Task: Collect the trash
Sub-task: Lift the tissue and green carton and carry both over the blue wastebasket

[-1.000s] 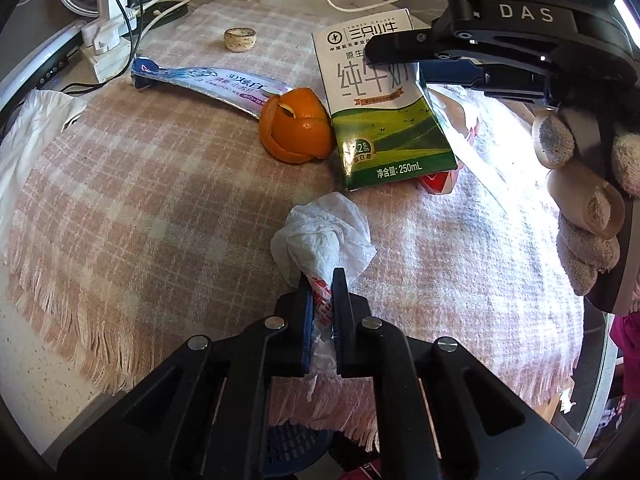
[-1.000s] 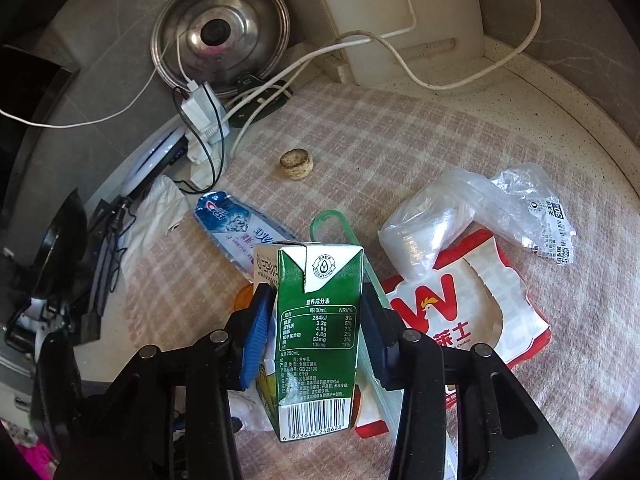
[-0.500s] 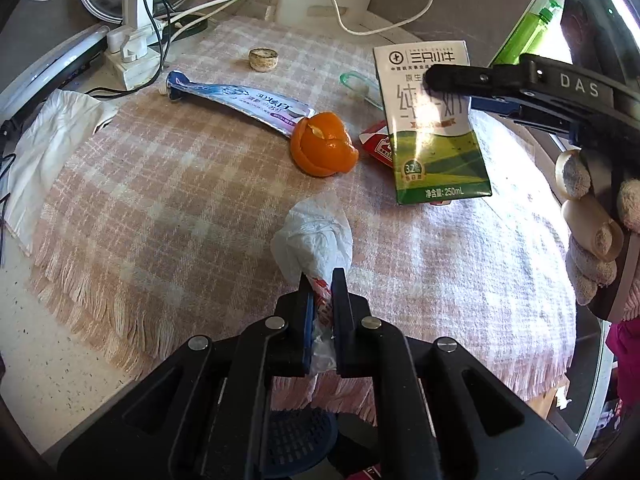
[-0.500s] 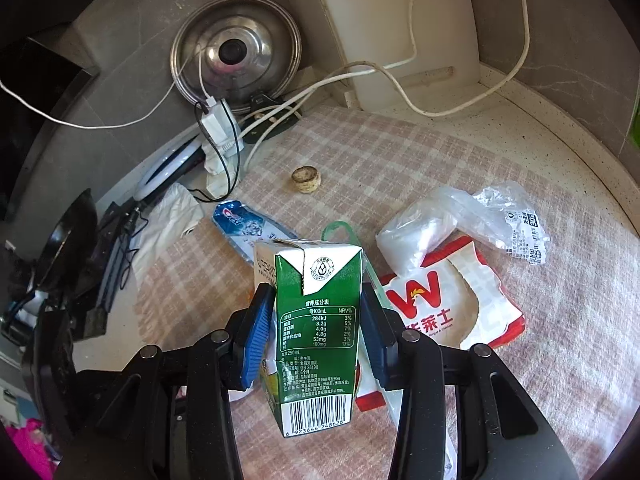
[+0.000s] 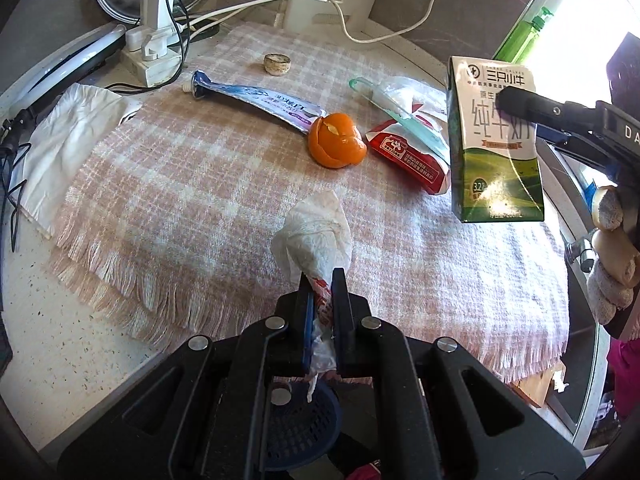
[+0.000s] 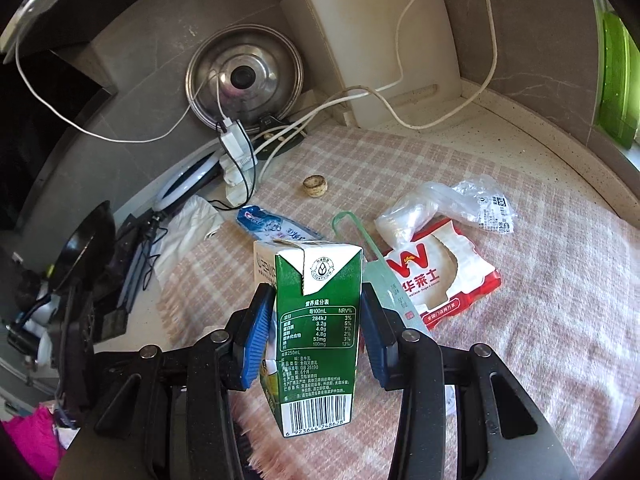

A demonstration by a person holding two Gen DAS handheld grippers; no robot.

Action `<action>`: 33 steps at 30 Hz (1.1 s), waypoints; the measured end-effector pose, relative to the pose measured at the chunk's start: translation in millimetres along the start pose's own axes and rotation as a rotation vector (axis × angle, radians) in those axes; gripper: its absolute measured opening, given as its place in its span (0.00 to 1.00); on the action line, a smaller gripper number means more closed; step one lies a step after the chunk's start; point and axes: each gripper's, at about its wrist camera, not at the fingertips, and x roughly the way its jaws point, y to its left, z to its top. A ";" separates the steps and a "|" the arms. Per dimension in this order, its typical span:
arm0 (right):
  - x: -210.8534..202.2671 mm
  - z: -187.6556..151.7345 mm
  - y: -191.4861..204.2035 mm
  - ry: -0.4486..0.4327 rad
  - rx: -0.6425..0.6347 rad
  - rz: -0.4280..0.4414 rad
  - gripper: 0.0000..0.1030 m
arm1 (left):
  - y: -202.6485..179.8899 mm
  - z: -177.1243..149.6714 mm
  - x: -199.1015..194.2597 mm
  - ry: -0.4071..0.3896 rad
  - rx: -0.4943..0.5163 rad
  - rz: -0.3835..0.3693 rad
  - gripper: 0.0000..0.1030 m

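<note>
My left gripper (image 5: 322,280) is shut on a crumpled white tissue (image 5: 314,234) with a bit of red wrapper, held above the front edge of the pink plaid cloth (image 5: 200,184). My right gripper (image 6: 316,312) is shut on a green milk carton (image 6: 316,328), held upright above the cloth; the carton also shows in the left wrist view (image 5: 494,140) at the right. On the cloth lie an orange peel (image 5: 337,147), a toothpaste tube (image 5: 256,98), a red snack bag (image 6: 440,276), a clear plastic bag (image 6: 444,208), a green toothbrush (image 6: 360,236) and a small cap (image 6: 315,186).
A blue mesh basket (image 5: 300,428) shows below the left gripper, under the counter edge. A power strip with cables (image 5: 154,46), a steel lid (image 6: 244,76), a white cutting board (image 6: 380,40) and a white cloth (image 5: 68,136) sit around the back and left.
Both grippers have risen and pulled back from the cloth, each with its load. The milk carton has moved right and higher, uncovering the red snack bag and toothbrush.
</note>
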 end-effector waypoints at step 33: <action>-1.5 -167.4 122.7 0.125 0.060 -0.026 0.40 | 69.0 -125.7 -34.0 0.158 0.008 -0.059 0.05</action>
